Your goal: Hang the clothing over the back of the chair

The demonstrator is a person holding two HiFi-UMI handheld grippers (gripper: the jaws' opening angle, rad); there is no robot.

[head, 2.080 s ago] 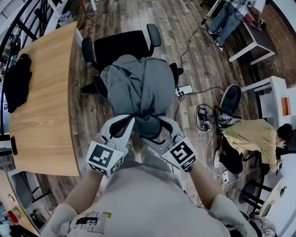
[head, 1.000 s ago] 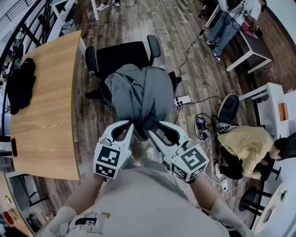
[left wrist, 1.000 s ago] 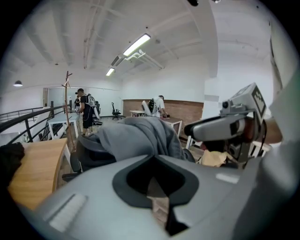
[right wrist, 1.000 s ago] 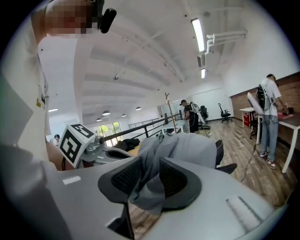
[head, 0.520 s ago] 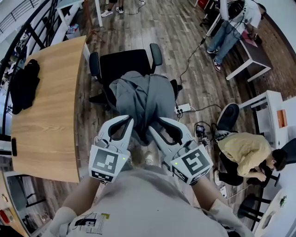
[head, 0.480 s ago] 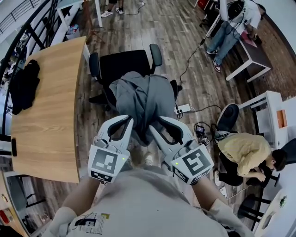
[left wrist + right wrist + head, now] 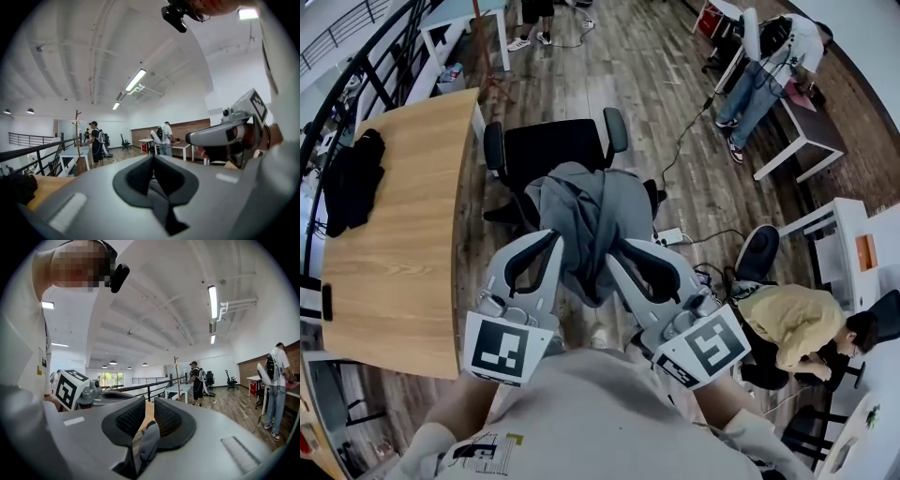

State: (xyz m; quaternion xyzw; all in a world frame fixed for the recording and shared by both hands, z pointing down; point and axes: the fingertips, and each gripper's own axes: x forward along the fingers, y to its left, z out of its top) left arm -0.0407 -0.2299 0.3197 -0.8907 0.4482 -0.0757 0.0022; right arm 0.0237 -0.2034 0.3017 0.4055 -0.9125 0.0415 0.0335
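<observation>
Head view: I saw the grey cloth garment [image 7: 595, 220] hanging above the black office chair [image 7: 553, 145].
Left gripper [image 7: 153, 171]: only its own view showed the jaws pressed on cloth.
Right gripper [image 7: 149, 413]: the jaws had just been closing, pinching cloth.

Grey clothing [image 7: 591, 211] — black chair [image 7: 548, 145]

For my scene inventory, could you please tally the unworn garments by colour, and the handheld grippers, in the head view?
Grey garment: 1
Black garment: 1
Grippers: 2, the left gripper and the right gripper, whose jaws have just been closing with grey fabric between them
Total: 4
</observation>
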